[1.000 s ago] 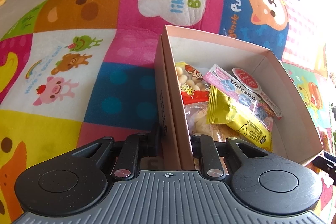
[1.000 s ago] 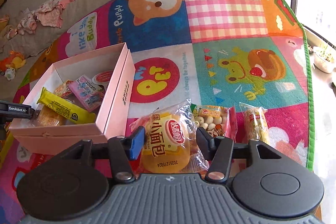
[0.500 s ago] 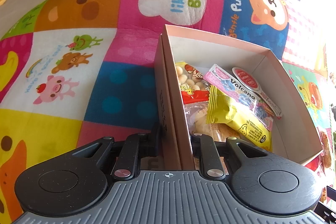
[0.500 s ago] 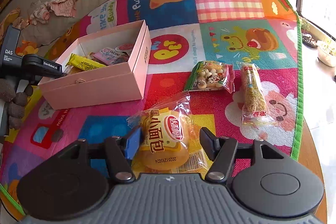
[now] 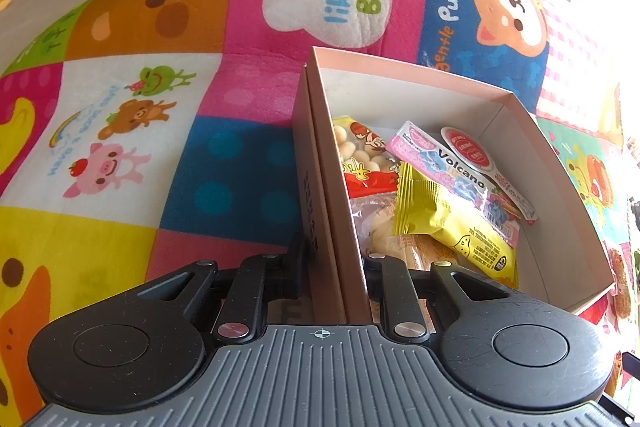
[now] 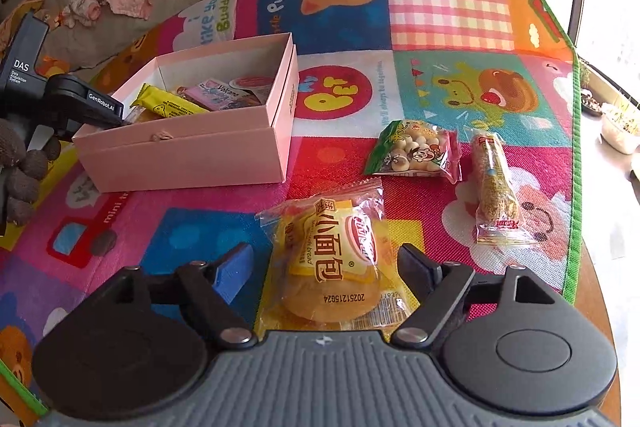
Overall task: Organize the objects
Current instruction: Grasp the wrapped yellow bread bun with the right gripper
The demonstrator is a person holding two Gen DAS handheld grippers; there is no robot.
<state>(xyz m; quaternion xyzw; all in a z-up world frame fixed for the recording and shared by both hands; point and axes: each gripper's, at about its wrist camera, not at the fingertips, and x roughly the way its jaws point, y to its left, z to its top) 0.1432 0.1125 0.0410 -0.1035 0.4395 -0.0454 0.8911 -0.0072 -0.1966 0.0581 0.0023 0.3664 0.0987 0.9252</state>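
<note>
Left gripper [image 5: 334,267] angled down, clamped on the pink box's [image 6: 224,131] near wall. Right gripper [image 6: 326,267] tilted down, jaws opening; bread packet [image 6: 328,259] lies loose between them on the play mat [image 6: 440,7]. Bare mat between packet and box; two snack packs [image 6: 416,151] lie toward the mat's green edge.

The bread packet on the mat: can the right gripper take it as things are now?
Probably yes. The bread packet lies flat between the fingers of the right gripper, whose jaws are opening and do not press it. Nothing covers it.

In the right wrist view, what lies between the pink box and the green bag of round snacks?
Nothing: between the pink box and the green snack bag only bare play mat shows, in the right wrist view.
</note>
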